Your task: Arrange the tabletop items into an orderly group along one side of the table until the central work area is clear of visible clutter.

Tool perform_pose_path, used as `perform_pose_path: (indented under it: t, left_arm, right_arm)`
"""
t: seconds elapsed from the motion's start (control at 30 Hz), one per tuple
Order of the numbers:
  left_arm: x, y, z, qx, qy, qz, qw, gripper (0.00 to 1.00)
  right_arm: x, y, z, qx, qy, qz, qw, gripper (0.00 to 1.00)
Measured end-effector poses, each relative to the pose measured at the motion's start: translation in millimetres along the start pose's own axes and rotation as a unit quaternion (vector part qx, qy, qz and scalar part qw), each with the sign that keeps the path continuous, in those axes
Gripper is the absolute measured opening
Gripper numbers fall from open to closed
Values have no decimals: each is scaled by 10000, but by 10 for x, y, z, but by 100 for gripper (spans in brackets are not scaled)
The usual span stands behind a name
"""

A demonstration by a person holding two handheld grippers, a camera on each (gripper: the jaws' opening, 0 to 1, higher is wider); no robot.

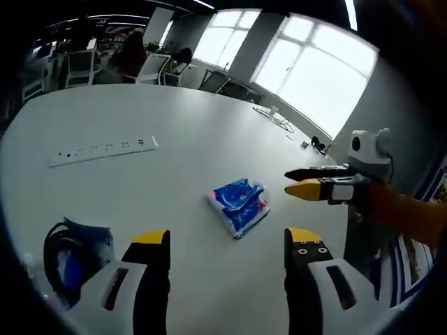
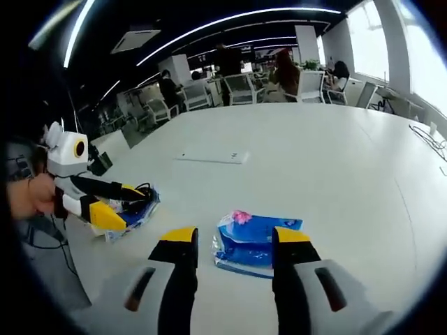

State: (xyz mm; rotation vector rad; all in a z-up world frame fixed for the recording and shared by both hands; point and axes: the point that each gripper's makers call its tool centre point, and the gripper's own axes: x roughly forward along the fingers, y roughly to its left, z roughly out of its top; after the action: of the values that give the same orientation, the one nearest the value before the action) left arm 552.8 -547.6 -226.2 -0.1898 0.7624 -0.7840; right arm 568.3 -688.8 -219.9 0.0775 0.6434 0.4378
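A blue tissue pack (image 1: 239, 206) lies flat on the white table (image 1: 174, 118), just ahead of my left gripper (image 1: 227, 241), whose jaws stand open with nothing between them. At the left, a blue bag with a black cable (image 1: 73, 255) sits beside that gripper. My right gripper (image 1: 288, 182) comes in from the right, level with the pack. In the right gripper view the tissue pack (image 2: 255, 244) lies just beyond the open jaws of my right gripper (image 2: 235, 241). The left gripper (image 2: 133, 206) hovers at the blue bag (image 2: 143, 206).
A white power strip (image 1: 105, 150) (image 2: 213, 157) lies farther back on the table (image 2: 335, 160). Thin cables (image 1: 276, 120) (image 2: 429, 136) rest near the window-side edge. Chairs and people are beyond the far end. A hand (image 2: 28, 195) holds the left gripper.
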Motion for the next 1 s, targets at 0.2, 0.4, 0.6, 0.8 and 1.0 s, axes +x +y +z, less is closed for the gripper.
perform_pose_path:
  t: [0.2,0.4,0.6,0.8,1.0]
  left_arm:
    - [-180,68,-46,-56,-80,94,9999,68]
    - [-381,146,-94,-79,-166,196,9996,69]
    - [-631,223,-127,-136,-284,307,9990,70]
    - [-867,339,-144,-180,-388,446,9981,70]
    - [-1110,438,-171,-222,-497,579,9968,71]
  right_arm:
    - [46,160,33,-93,11,111,9999,41]
    - [59,303,64,-149,-6,194,9997,41]
    - [72,515,95,-228,-2,310,9993,41]
    - [114,740,133,-286,1,447,9986,41]
    - [156,972,159,-365,3,578,9977,41]
